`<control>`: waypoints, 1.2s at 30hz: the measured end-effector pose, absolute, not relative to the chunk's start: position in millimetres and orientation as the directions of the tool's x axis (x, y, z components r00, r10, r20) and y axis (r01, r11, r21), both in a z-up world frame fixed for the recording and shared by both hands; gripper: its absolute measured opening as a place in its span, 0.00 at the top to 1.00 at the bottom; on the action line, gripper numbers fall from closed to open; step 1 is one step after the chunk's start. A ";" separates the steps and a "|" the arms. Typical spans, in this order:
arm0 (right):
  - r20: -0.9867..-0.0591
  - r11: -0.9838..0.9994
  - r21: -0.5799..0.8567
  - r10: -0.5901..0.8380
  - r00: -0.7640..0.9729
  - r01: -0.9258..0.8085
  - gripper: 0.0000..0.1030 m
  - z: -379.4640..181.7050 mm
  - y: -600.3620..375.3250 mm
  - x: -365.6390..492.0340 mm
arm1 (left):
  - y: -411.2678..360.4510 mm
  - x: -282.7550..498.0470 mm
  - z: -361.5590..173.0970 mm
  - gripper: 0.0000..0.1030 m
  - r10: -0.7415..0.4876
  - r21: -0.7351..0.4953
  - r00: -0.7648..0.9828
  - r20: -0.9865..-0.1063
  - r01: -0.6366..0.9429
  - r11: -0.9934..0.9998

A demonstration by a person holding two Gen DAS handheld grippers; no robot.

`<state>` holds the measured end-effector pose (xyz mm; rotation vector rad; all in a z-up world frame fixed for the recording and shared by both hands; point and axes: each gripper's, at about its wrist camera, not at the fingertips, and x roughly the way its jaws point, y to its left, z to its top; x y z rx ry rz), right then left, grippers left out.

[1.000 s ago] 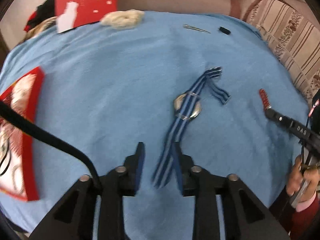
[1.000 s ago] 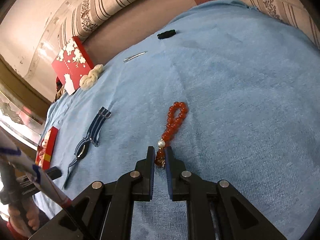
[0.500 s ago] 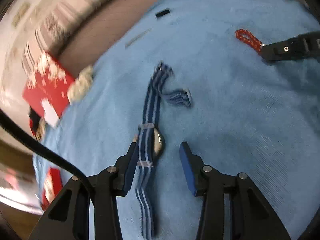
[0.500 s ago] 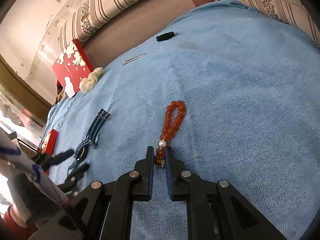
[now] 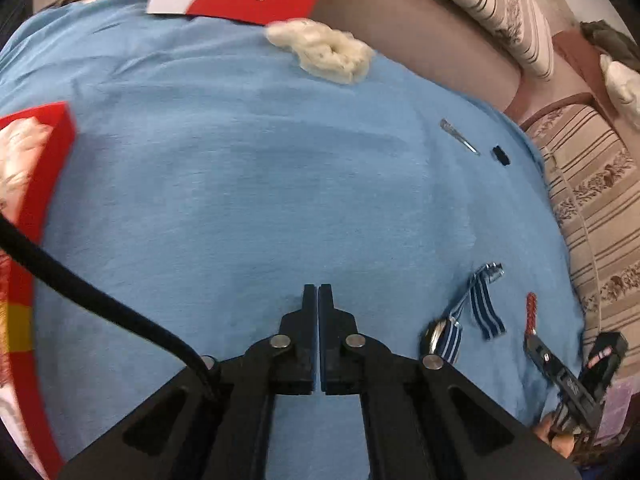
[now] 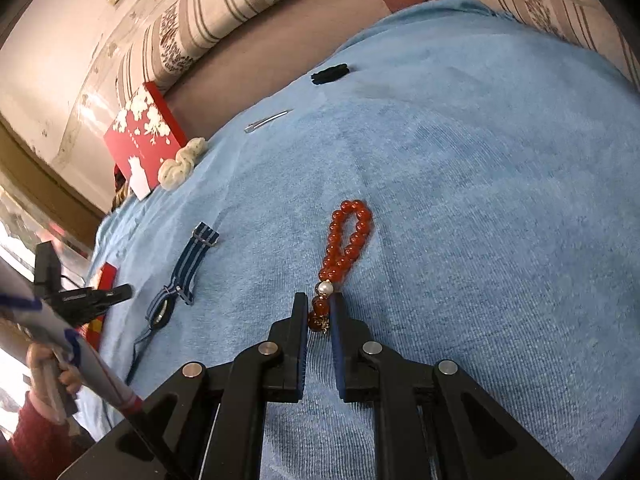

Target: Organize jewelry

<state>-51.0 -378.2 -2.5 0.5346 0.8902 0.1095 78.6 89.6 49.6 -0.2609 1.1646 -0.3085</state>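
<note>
A watch on a blue striped strap lies on the blue cloth. My left gripper hovers over bare cloth to the left of the watch. Its jaws are closing and stand together with nothing between them. It also shows at the left edge of the right wrist view, left gripper. A red bead bracelet lies stretched out on the cloth. My right gripper is shut on the bracelet's near end, just below a white pearl bead. In the left wrist view, bracelet and right gripper sit far right.
An open red box sits at the cloth's left edge, and a red lid leans at the back. A white scrunchie, a silver hair clip and a small black item lie further back. A striped sofa surrounds the cloth.
My left gripper swung left, away from the watch, and its jaws went from apart around the strap to together and empty. The watch stays on the cloth. The right gripper has not moved.
</note>
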 end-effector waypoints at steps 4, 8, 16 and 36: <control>-0.738 0.956 0.250 0.084 0.670 0.156 0.64 36.1 -361.4 -63.8 | 98.8 50.5 71.0 0.53 -0.318 -0.295 0.437 -0.841 0.123 0.948; -0.724 0.982 0.191 0.140 0.676 0.001 0.50 76.5 -308.5 -70.9 | 112.2 25.1 76.9 0.45 -0.280 -0.265 0.529 -0.801 0.107 0.958; -0.853 0.976 0.163 0.212 0.477 -0.142 0.50 55.1 -155.9 -4.9 | 148.8 14.7 57.0 0.44 -0.125 -0.163 0.559 -0.820 -0.018 0.987; -0.912 0.977 0.193 0.143 0.384 0.092 0.85 42.7 -186.3 31.8 | 235.4 -7.5 70.3 0.40 -0.320 -0.483 0.569 -0.758 -0.160 0.861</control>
